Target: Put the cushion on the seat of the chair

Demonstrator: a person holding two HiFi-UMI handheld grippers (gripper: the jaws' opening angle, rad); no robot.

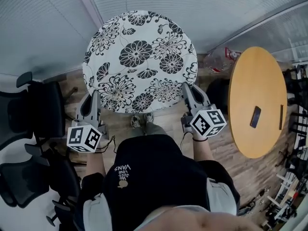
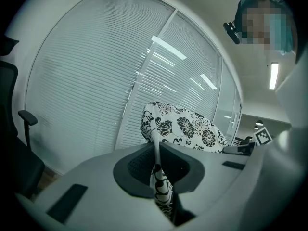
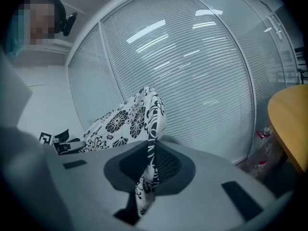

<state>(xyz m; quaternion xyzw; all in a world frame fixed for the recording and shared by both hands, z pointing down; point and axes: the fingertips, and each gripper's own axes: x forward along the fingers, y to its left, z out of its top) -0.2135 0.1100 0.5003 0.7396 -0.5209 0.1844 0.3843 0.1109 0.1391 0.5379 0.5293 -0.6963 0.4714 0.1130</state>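
left gripper (image 1: 92, 100) jaws pinch cushion (image 1: 139, 61) edge | right gripper (image 1: 189, 90) likewise | black chairs (image 1: 43, 112) left | round table (image 1: 255, 81) right

Person: black top (image 1: 154, 177) with a small white print (image 1: 123, 175), letters upside down from the head view. Light grey cloth (image 1: 219, 196) on either side of the top, sleeves or trousers, hard to say from above. Grey-and-white shoes (image 1: 142, 121). Dark band (image 1: 199, 139) at the right wrist.

Left gripper (image 1: 91, 96): grey shell, long paired jaws, cube (image 1: 84, 137) with black-and-white square markers, thin black cable (image 1: 111, 142).

Right gripper (image 1: 187, 88): same build, with its own marker cube (image 1: 208, 122).

Close up: pale grey housing (image 2: 96, 186), dark recess, black mesh-textured pads (image 2: 139, 165), black rectangular slots (image 2: 67, 203)
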